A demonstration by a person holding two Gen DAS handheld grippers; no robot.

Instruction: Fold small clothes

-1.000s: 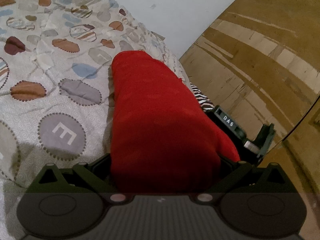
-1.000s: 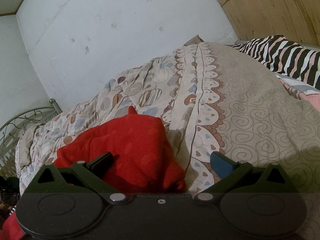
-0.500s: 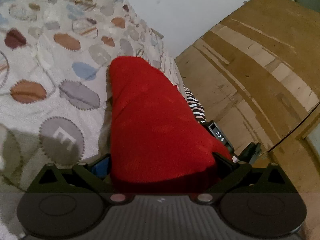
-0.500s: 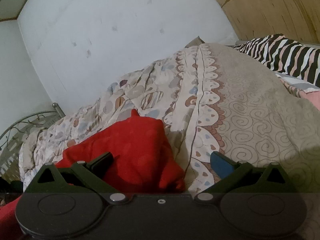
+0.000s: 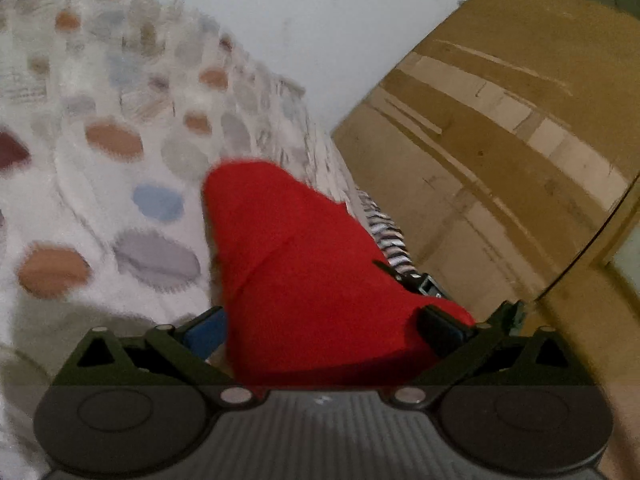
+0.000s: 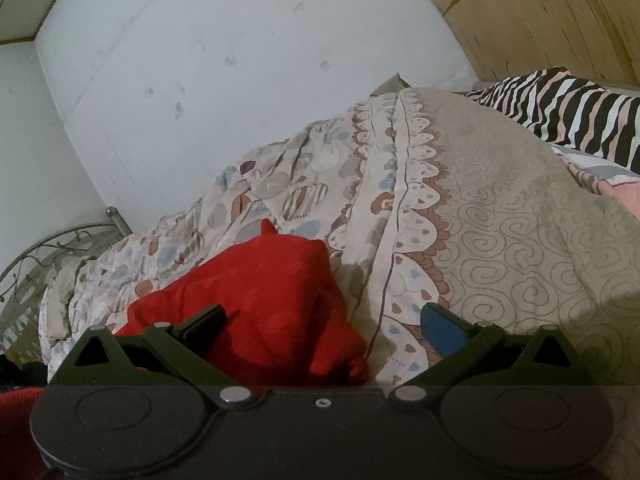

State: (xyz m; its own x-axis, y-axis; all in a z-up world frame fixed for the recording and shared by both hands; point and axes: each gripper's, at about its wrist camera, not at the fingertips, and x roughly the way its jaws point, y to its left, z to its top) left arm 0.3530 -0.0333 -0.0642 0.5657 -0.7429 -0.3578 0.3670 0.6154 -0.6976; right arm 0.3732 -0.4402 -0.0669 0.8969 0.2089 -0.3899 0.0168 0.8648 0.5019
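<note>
A small red garment [image 5: 304,264] lies folded on the patterned bedspread [image 5: 100,168]. In the left wrist view it runs away from my left gripper [image 5: 324,328], whose jaws stand wide apart with the near end of the cloth lying between them. In the right wrist view the red garment [image 6: 272,300] sits bunched in front of my right gripper [image 6: 324,320], which is open, its left finger [image 6: 204,320] over the cloth and its blue-padded right finger [image 6: 440,324] over the bedspread [image 6: 500,248].
A zebra-striped pillow [image 6: 568,104] lies at the head of the bed by the wooden headboard [image 5: 500,152]. A white wall [image 6: 240,72] runs behind the bed. A metal bed frame [image 6: 60,248] shows at the far left. More red cloth [image 6: 16,420] shows at the bottom left.
My left gripper has pulled back and tilted; the red garment looks shorter and its blue pad now shows beside the cloth. The right gripper has shifted only slightly.
</note>
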